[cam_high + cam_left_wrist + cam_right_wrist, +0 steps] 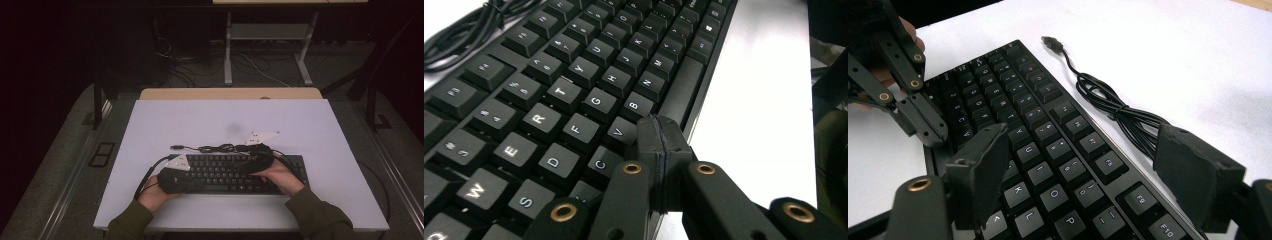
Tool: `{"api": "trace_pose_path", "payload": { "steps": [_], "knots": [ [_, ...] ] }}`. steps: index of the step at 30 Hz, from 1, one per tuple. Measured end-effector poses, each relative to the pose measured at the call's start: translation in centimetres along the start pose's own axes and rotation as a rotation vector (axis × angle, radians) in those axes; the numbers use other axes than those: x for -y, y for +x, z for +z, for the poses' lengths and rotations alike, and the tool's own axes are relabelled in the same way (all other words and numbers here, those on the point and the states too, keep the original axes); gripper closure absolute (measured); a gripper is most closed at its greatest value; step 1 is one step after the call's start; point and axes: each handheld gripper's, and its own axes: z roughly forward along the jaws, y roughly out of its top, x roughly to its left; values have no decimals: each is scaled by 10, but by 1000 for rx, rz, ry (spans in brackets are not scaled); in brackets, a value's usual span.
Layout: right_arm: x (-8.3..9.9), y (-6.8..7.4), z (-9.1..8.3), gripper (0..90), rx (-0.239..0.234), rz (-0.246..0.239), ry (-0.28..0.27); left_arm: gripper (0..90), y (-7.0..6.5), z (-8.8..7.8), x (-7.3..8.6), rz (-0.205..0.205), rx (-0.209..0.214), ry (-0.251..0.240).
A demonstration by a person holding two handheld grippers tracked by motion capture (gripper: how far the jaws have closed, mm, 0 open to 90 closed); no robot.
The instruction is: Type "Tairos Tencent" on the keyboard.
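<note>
Black keyboard under both tools — left tool closed, right tool spread.
</note>
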Motion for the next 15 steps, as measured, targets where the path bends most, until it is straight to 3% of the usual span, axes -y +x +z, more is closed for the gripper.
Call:
{"api": "trace_pose_path", "payload": {
  "steps": [11, 15],
  "knots": [
    [0, 0, 0, 218, 1, -1, -3, 889, 1, -8, -3, -16, -10, -42],
    [0, 0, 0, 218, 1, 1, -3, 822, 1, -10, -4, -18, -19, -59]
  ]
}}
